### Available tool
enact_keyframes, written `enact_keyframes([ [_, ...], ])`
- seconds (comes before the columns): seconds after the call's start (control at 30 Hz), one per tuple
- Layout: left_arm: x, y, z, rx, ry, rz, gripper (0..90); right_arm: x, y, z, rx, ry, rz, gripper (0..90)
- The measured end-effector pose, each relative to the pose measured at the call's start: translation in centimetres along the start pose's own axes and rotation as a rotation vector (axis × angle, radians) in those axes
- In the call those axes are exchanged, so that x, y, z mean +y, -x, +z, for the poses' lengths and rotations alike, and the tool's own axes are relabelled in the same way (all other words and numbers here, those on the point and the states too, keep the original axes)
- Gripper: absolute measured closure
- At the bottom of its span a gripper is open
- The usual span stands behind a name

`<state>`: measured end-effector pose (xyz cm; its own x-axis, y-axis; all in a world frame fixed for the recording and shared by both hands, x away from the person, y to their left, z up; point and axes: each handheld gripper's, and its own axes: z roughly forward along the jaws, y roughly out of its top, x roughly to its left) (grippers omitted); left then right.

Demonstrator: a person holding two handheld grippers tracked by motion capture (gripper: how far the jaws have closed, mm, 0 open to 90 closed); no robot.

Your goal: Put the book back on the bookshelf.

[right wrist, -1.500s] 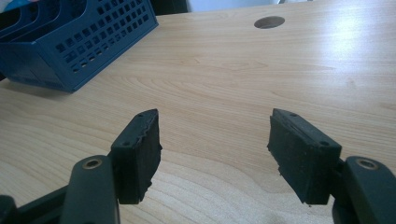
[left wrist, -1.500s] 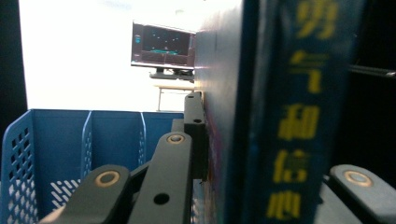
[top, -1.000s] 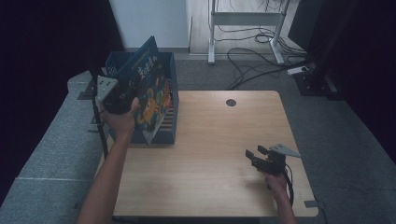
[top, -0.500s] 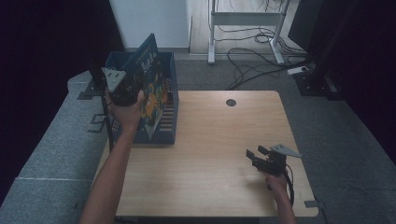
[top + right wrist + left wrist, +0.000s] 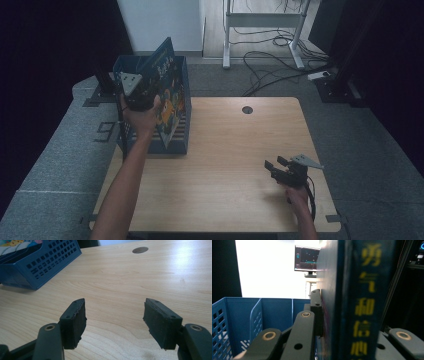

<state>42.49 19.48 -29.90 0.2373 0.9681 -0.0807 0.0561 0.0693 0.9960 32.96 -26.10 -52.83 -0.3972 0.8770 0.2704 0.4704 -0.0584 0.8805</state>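
Book going into the blue crate

I have the book pinched by its edge in my left gripper, jaws clamped tight on it, tilted above the crate with its lower part already inside. I judge it about half done: it is not yet lowered and released. My right gripper rests on the table, well apart from the crate, jaws wide apart and empty.

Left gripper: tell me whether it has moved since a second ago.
Yes. The left gripper, shut on the book, has shifted right in the high view, from the blue crate's left wall to above its inside.
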Motion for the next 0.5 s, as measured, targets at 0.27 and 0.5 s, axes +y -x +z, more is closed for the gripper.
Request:
enact_keyframes([
  [0.27, -0.6, 0.3, 1.5, 0.017, 0.020, 0.006, 81.7, -0.1, 0.2, 0.0, -0.008, -0.004, 0.000, 33.3],
  [0.5, -1.1, 0.5, 2.6, 0.018, 0.021, 0.002, 81.7, -0.1, 0.1, -0.1, -0.020, 0.004, -0.005, 33.8],
])
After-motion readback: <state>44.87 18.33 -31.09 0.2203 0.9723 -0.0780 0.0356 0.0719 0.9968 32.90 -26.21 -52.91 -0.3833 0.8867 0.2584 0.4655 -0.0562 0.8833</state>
